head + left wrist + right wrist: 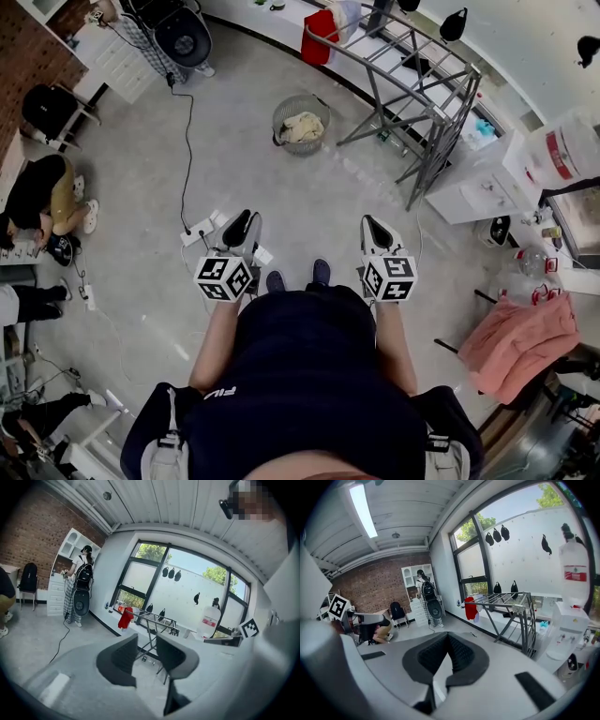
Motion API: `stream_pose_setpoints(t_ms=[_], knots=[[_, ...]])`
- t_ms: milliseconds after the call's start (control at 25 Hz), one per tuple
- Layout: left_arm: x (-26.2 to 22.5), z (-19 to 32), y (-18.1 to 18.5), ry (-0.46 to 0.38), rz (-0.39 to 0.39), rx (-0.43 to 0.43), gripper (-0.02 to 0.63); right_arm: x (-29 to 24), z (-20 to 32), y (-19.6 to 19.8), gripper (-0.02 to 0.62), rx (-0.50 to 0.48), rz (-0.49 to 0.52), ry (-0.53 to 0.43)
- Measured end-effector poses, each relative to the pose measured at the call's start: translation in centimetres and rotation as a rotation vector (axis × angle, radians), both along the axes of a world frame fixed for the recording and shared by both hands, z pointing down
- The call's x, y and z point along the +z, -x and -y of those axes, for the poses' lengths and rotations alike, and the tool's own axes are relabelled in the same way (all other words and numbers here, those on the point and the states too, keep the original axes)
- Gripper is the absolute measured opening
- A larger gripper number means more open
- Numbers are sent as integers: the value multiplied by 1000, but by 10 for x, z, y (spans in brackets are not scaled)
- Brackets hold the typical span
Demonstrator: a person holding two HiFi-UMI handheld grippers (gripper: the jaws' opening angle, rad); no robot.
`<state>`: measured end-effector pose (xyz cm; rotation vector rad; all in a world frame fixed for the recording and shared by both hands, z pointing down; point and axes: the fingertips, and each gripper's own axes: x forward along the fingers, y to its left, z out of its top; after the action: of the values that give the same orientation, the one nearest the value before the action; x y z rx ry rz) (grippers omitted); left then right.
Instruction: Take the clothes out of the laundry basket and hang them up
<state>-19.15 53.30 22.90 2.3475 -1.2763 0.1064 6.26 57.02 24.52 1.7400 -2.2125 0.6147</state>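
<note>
A round wire laundry basket stands on the grey floor ahead of me, with pale clothes inside. Behind it is a metal drying rack with a red garment on its far left end. The rack and red garment also show in the left gripper view, and the same rack in the right gripper view. My left gripper is held low in front of me, jaws slightly apart and empty. My right gripper is beside it, shut on nothing.
A power strip and black cable lie on the floor left of my grippers. A person crouches at far left. A white cabinet and water dispenser stand right of the rack. A pink cloth lies at right.
</note>
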Motion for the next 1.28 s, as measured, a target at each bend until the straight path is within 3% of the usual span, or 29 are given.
stream_pose_setpoints(t_ms=[80, 120, 440, 520, 560, 920, 1280], knots=[[2, 5, -6, 5, 13, -1, 227, 1, 2, -7, -1, 8, 2, 0], [4, 7, -8, 4, 21, -5, 249, 2, 4, -10, 0, 10, 3, -1], [4, 22, -38, -13, 24, -32, 270, 7, 17, -48, 1, 26, 32, -17], [4, 25, -46, -12, 31, -34, 270, 10, 22, -55, 259, 13, 54, -11], [4, 27, -50, -12, 34, -37, 270, 11, 25, -59, 285, 5, 64, -7], [6, 34, -78, 9, 37, -102, 270, 23, 41, -92, 285, -53, 91, 2], [21, 41, -66, 51, 34, -169, 270, 37, 71, -87, 275, -121, 85, 28]])
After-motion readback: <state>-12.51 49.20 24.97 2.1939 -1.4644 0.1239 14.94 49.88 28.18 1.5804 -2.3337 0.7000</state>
